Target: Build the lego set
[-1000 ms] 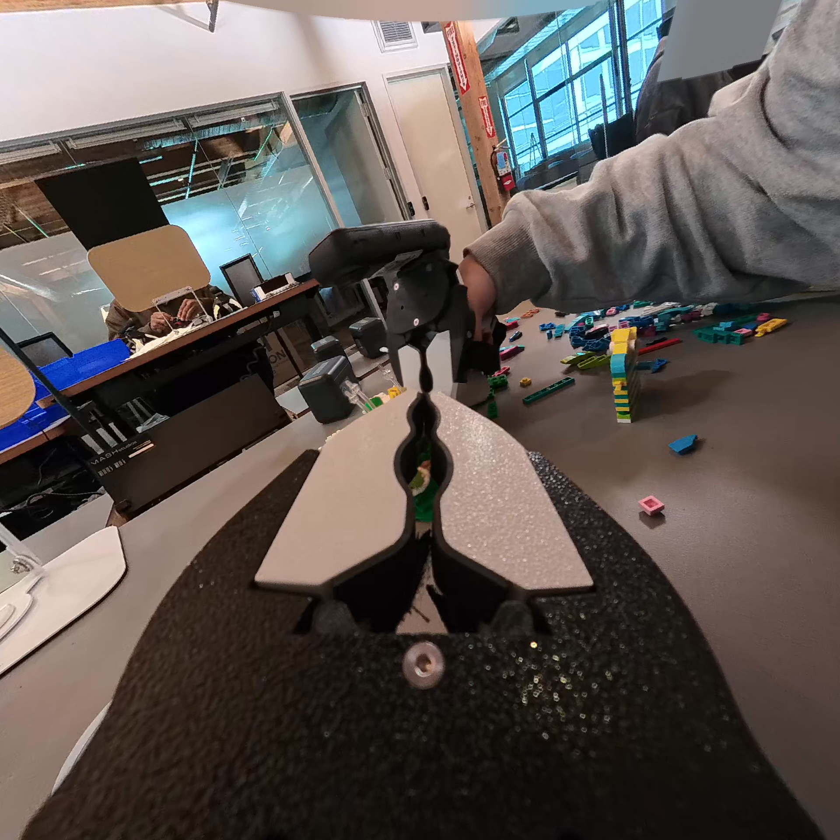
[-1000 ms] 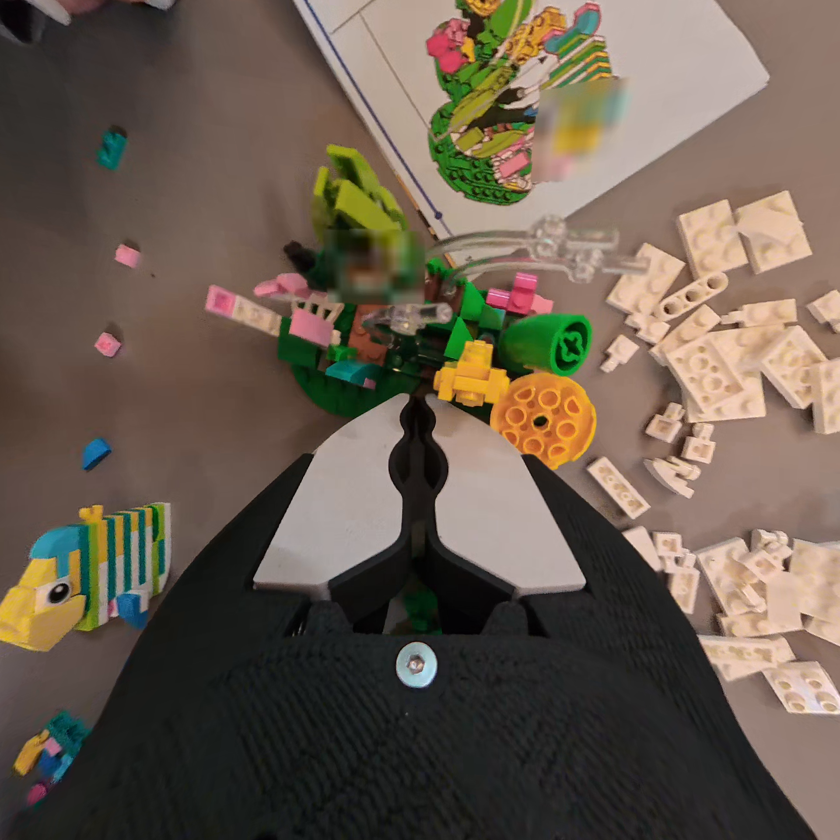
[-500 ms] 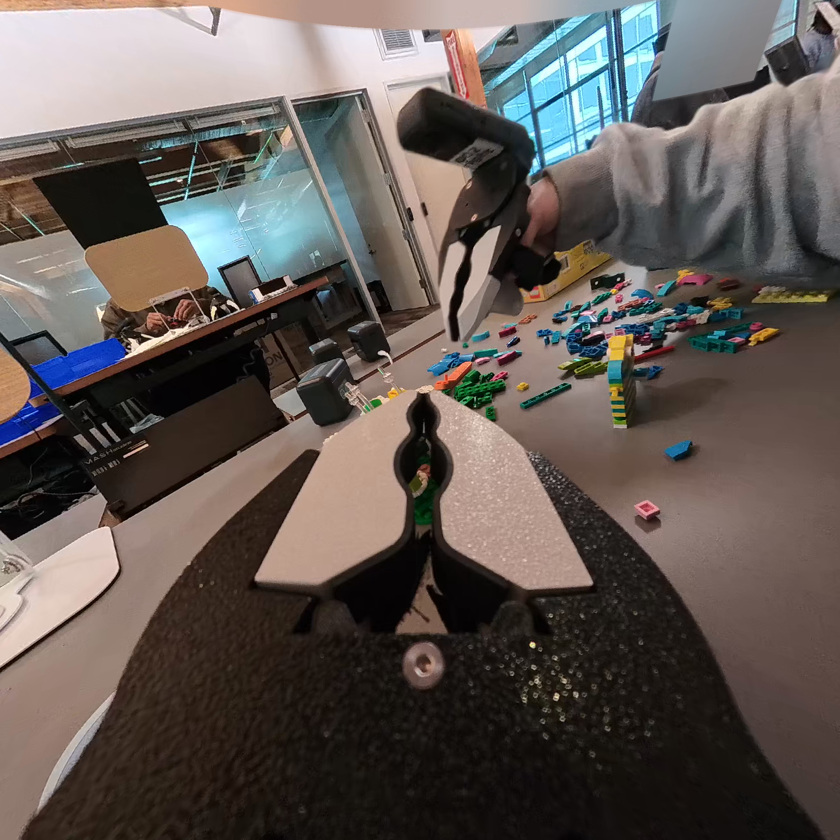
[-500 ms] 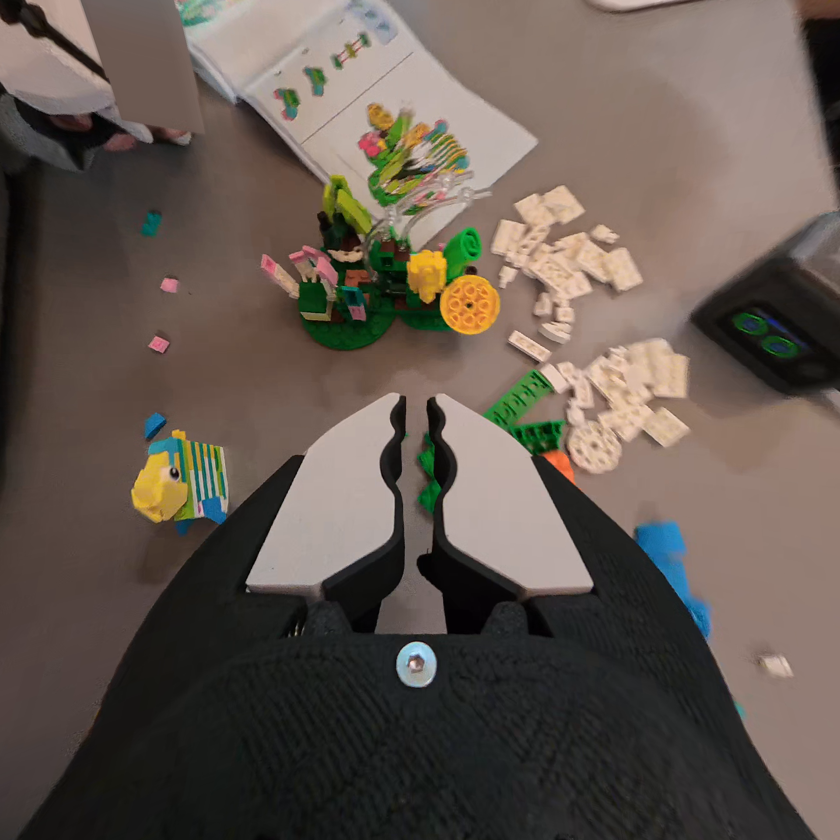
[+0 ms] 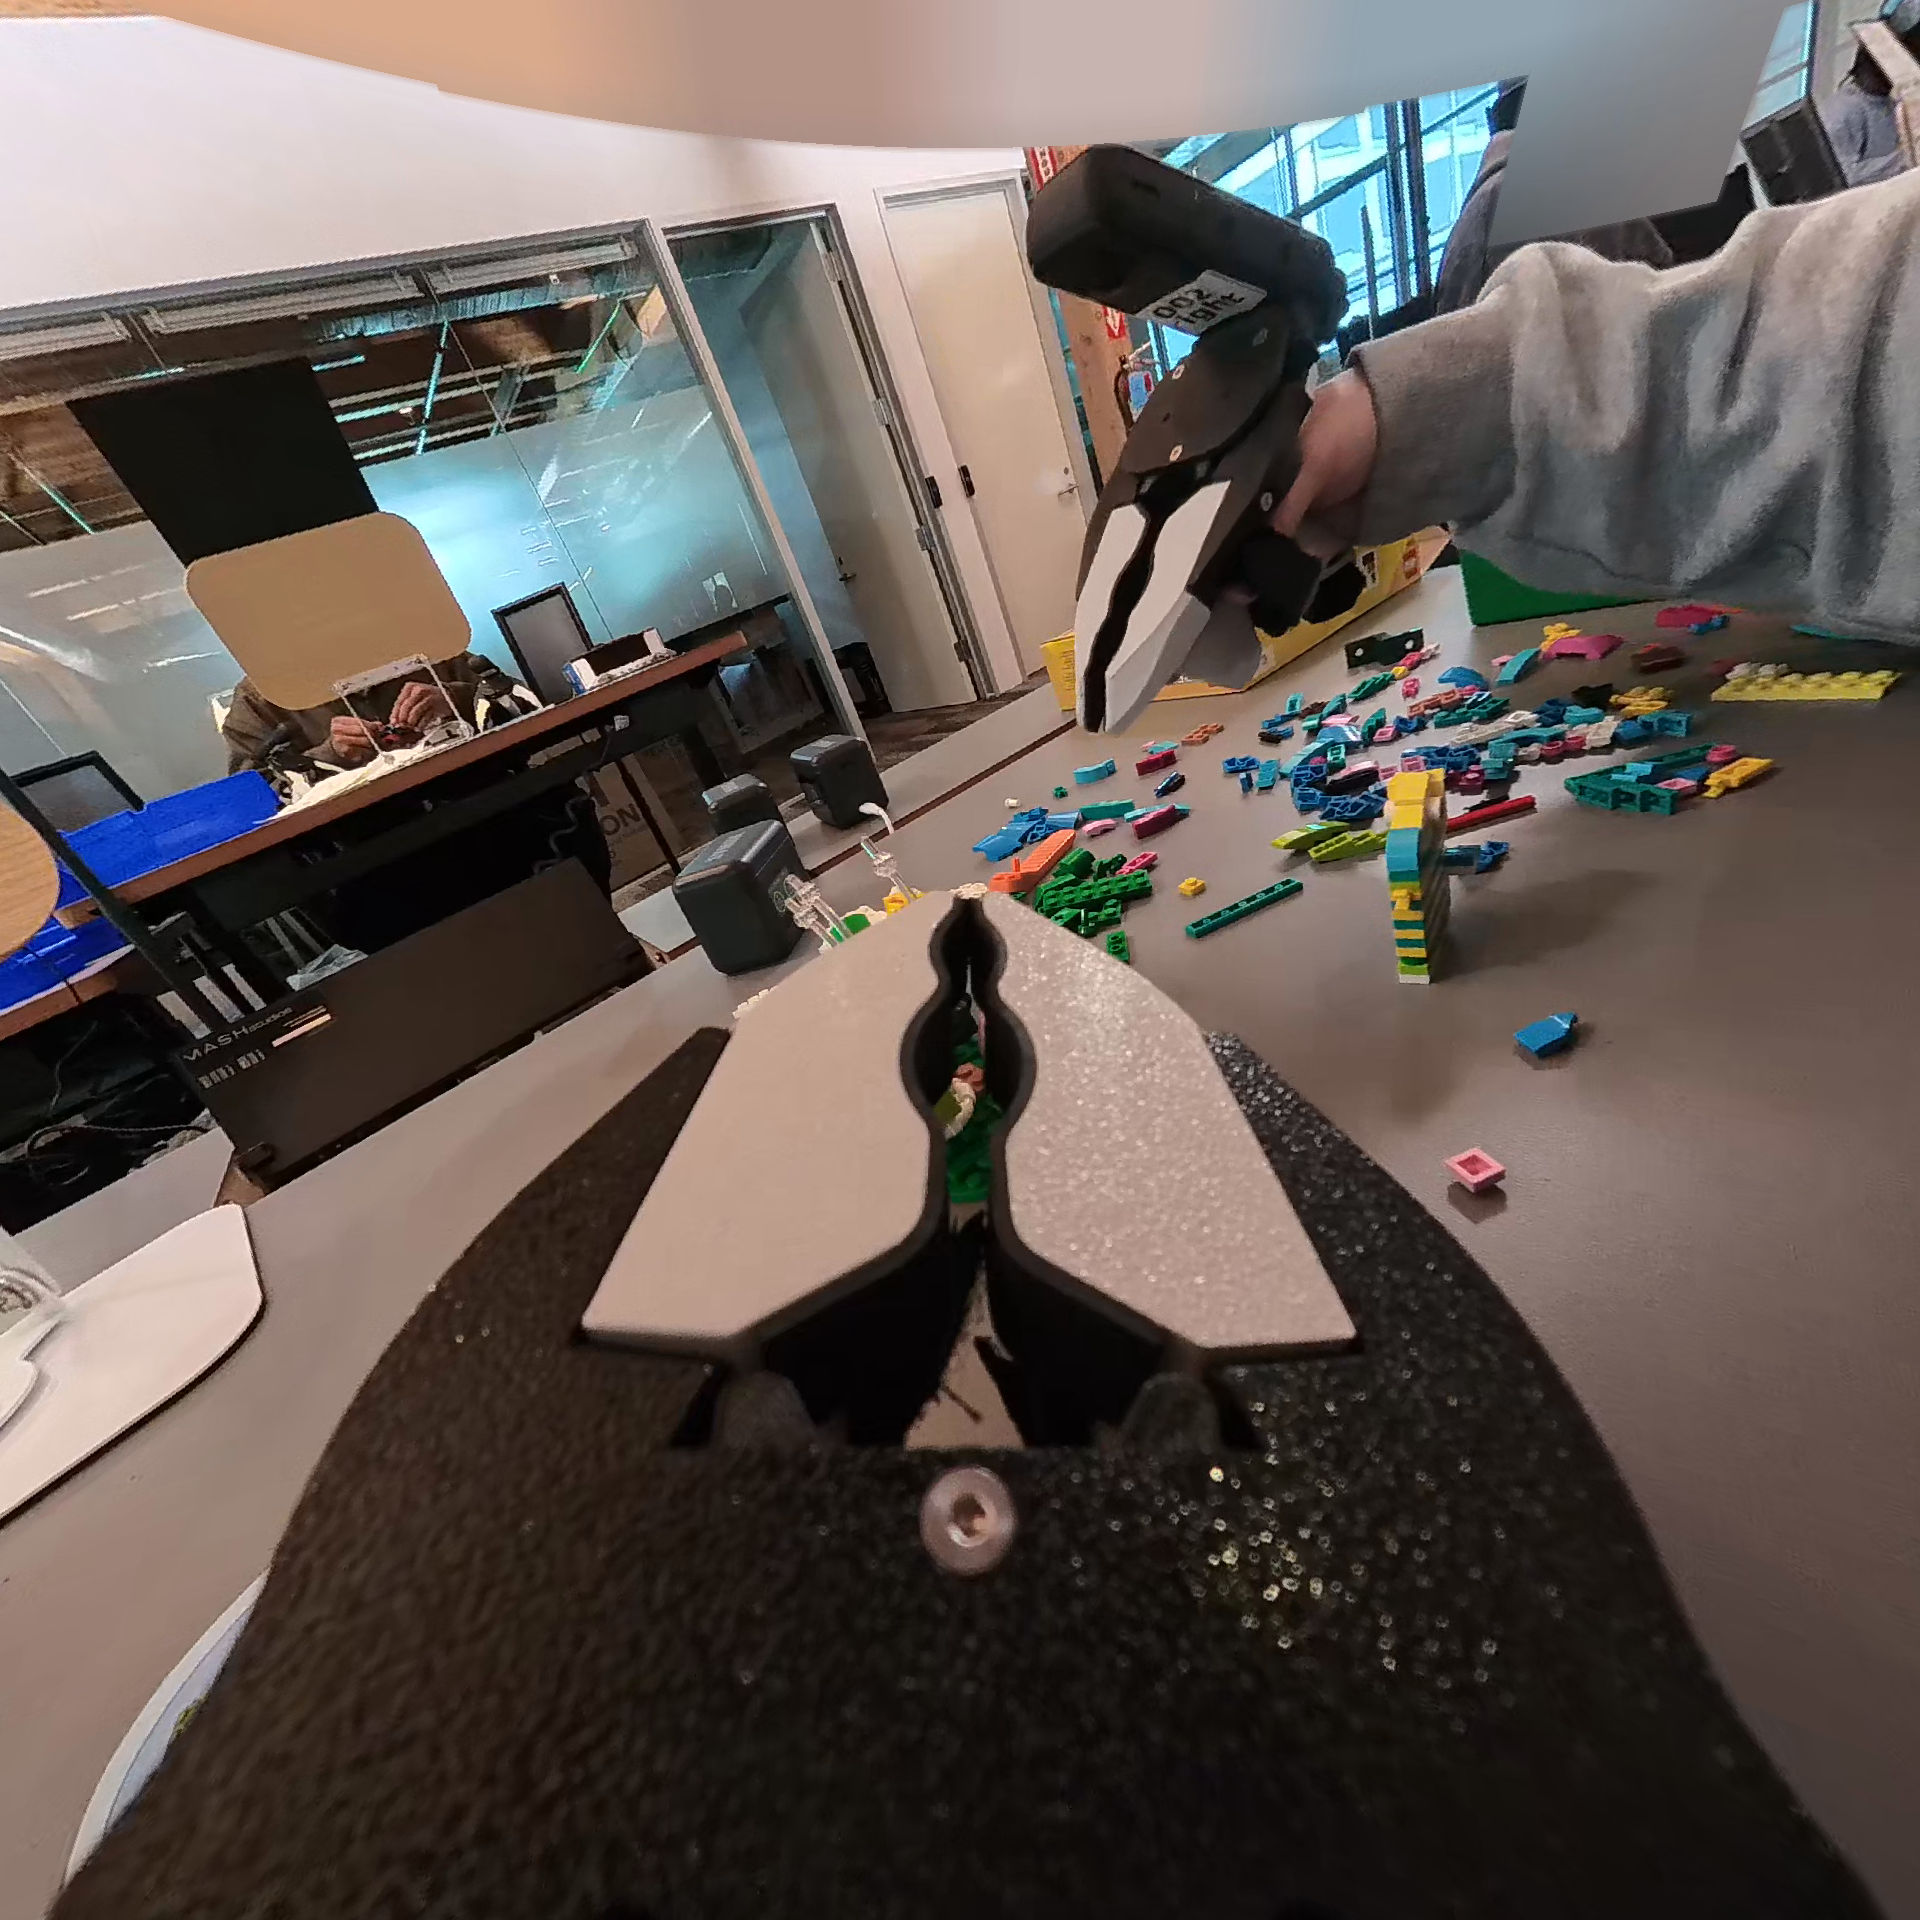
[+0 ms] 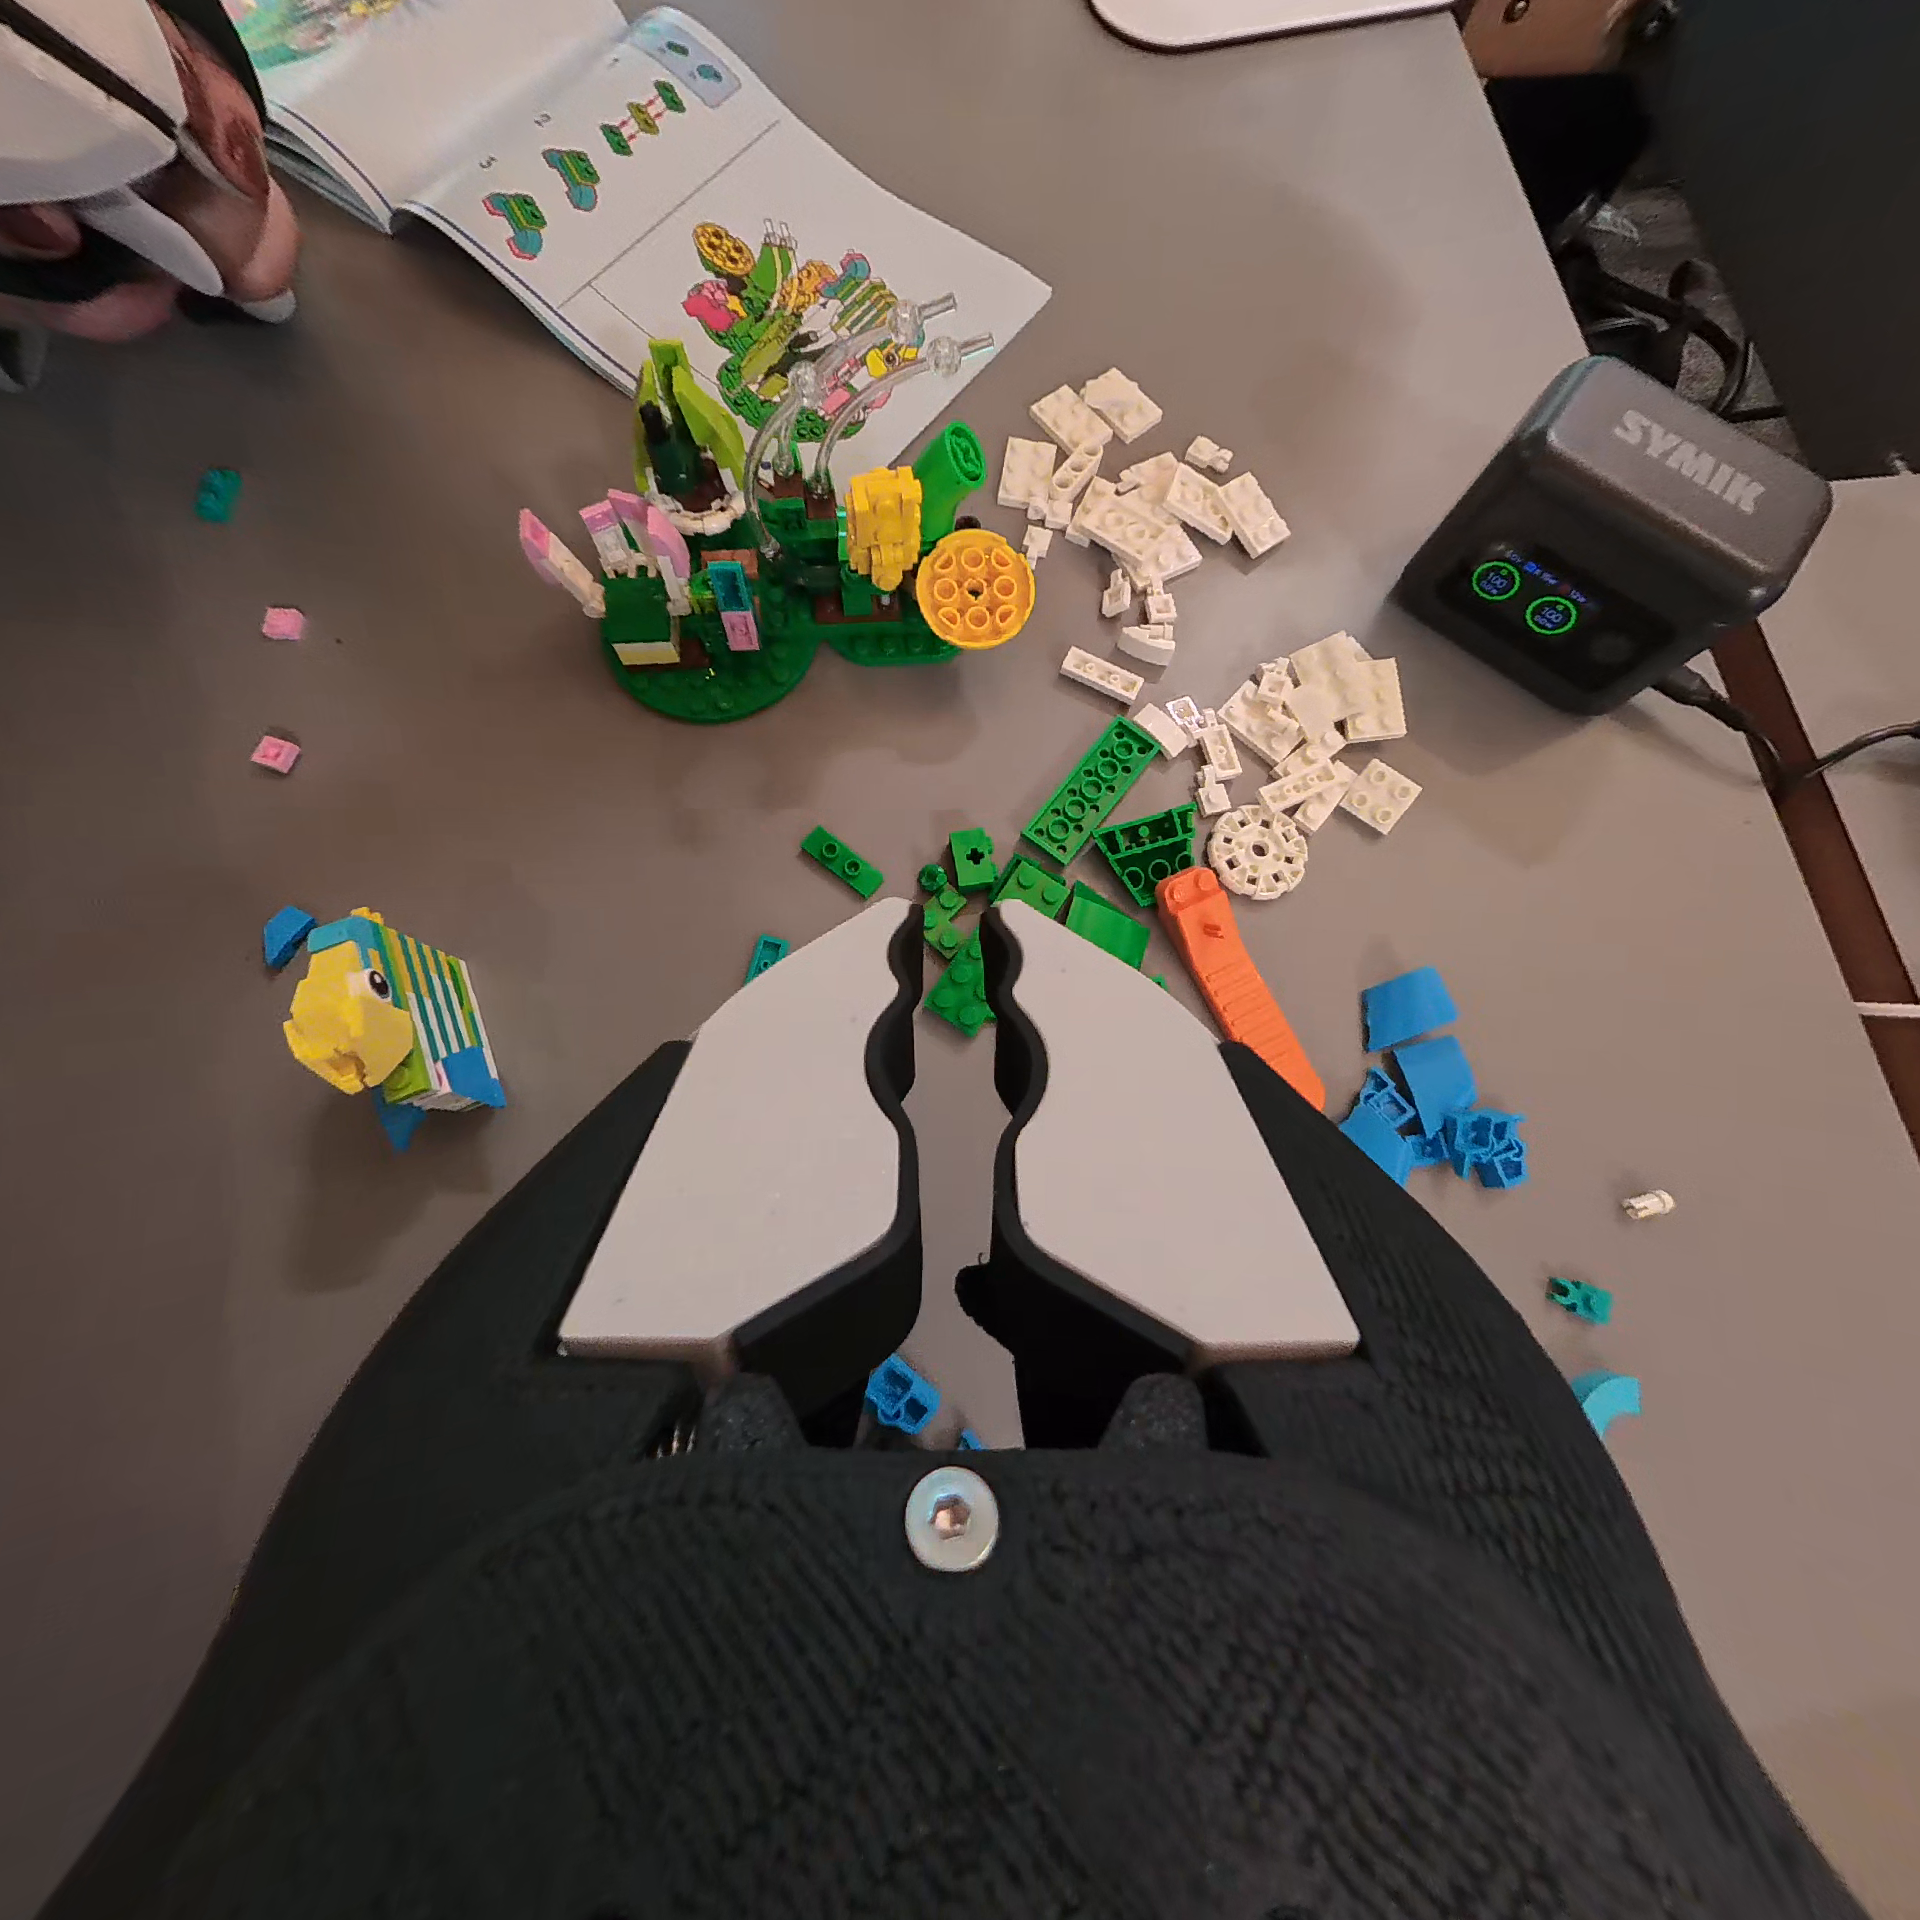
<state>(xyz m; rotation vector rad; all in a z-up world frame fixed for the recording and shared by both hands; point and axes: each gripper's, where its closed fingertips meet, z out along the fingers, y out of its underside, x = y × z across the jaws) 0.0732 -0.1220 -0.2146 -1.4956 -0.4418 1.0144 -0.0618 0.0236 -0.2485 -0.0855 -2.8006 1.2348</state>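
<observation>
Right tongs [image 6: 951,920] slightly apart, empty, hovering over loose green bricks [image 6: 961,982] on tabletop [image 6: 468,831]. Left tongs [image 5: 971,914] together; clamping anything? Cannot tell. Light, rigid, slick: best pinched across flat sides.

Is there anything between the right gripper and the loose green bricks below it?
Nothing visible. The right gripper, its fingers slightly apart and empty, hangs directly over the green bricks; the orange brick separator lies just beside them, to the right.
</observation>
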